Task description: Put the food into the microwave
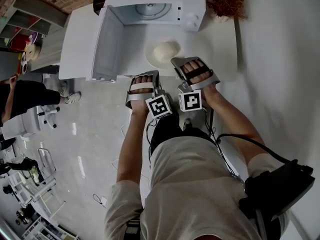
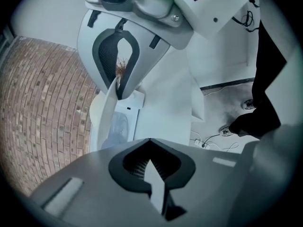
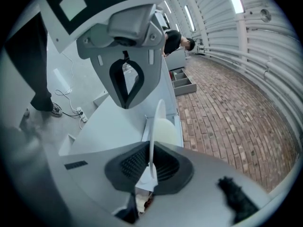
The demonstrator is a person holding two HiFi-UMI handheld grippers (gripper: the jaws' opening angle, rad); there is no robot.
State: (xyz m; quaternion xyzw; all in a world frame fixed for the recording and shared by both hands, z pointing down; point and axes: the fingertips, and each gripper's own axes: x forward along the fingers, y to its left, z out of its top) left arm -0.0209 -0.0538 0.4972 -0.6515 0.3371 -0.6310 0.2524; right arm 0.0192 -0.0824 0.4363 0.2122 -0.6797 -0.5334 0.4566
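A white plate (image 1: 151, 58) carrying a pale round bun (image 1: 166, 50) hangs over the white table, just in front of the white microwave (image 1: 150, 6), whose door (image 1: 106, 44) is swung open to the left. My left gripper (image 1: 148, 76) is shut on the plate's near-left rim and my right gripper (image 1: 184, 63) on its near-right rim. In the left gripper view the plate (image 2: 107, 115) runs edge-on between the jaws of the gripper (image 2: 135, 119). The right gripper view shows the gripper (image 3: 140, 126) clamping the thin rim (image 3: 154, 122), with the bun (image 3: 166, 130) beyond it.
The microwave stands on a white table (image 1: 77, 31) against a brick wall. A brown dried plant (image 1: 227, 1) sits to the microwave's right. A person in black (image 1: 22, 94) stands at the left, and cables lie on the floor (image 1: 100, 199).
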